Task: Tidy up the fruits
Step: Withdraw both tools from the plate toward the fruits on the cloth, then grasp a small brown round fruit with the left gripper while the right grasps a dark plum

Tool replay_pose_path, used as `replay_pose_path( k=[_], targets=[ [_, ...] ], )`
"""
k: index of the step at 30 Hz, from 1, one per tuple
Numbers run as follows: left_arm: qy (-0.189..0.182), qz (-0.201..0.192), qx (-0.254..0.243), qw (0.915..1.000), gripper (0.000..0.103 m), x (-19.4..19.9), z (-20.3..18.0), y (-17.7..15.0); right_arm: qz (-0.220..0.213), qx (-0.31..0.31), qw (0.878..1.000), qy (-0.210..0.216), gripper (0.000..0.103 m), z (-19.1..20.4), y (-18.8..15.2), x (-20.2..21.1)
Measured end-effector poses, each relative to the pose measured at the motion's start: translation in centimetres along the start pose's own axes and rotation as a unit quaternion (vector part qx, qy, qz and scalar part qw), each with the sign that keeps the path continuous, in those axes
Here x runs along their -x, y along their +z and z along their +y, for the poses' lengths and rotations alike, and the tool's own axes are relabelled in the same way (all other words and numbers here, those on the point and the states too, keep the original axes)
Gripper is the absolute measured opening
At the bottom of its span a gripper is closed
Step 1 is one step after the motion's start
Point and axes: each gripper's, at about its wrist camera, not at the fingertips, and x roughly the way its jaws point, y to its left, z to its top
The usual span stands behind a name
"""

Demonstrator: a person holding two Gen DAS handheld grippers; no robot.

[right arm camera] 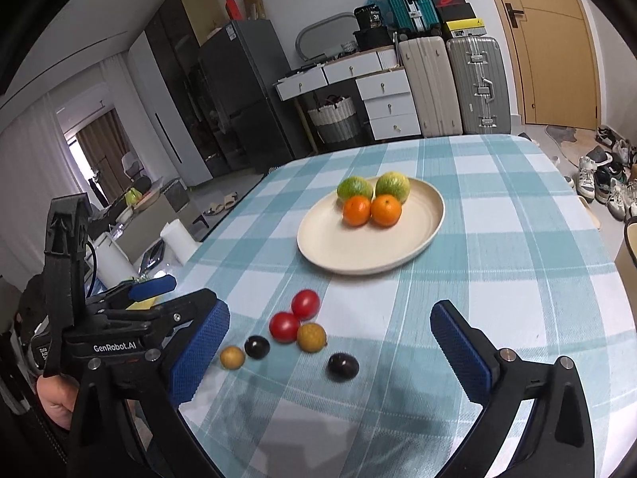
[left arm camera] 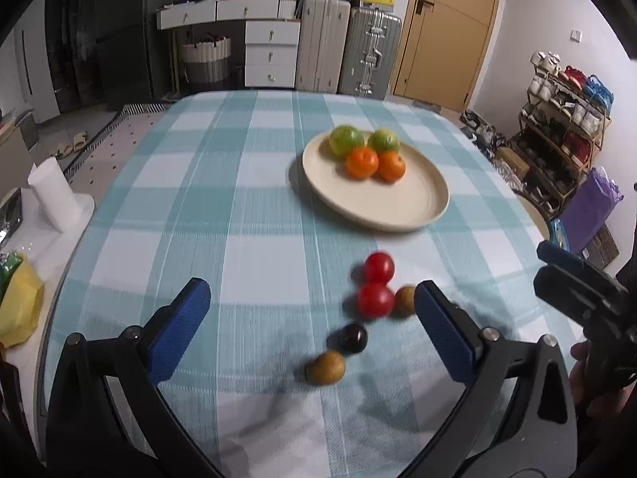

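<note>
A cream plate on the checked tablecloth holds two green citrus fruits and two oranges at its far side. Nearer me lie two red tomatoes, two tan longans and dark grapes. My left gripper is open above the small fruits. My right gripper is open over them too, and it also shows at the right edge of the left wrist view. Both are empty.
A white paper roll and a yellow bag sit off the table's left edge. Drawers, suitcases, a door and a shoe rack stand beyond the table.
</note>
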Motion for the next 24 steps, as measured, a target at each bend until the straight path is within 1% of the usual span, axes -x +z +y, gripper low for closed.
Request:
replay_pose_path(
  k=[4, 6, 11, 14, 19, 24],
  targets=[
    [-0.001, 0.016, -0.012, 0.9998, 0.102, -1.0, -0.2, -1.6, 0.018, -0.011, 1.0, 0.005, 0.103, 0.0, -0.7, -0.5],
    [0.002, 0.026, -0.018, 0.9995, 0.102, -1.6, -0.2, -2.4, 0.022, -0.017, 1.0, 0.01, 0.103, -0.1, -0.9, -0.6],
    [-0.002, 0.05, -0.018, 0.9986, 0.102, -3.1, 0.2, -3.8, 0.03, -0.014, 0.999, 0.006, 0.103, 0.1, -1.4, -1.2],
    [0.001, 0.058, -0.026, 0.998, 0.102, -3.8, 0.0, -4.2, 0.04, -0.013, 0.999, 0.007, 0.103, 0.1, -1.7, -1.7],
    [-0.005, 0.067, -0.038, 0.997, 0.102, -4.6, -0.2, -4.8, 0.052, -0.016, 0.999, 0.001, 0.103, -0.2, -2.0, -2.3],
    [0.007, 0.075, -0.059, 0.9954, 0.102, -5.4, -0.5, -5.2, 0.06, -0.02, 0.998, -0.003, 0.103, -0.6, -2.3, -2.8]
  ],
)
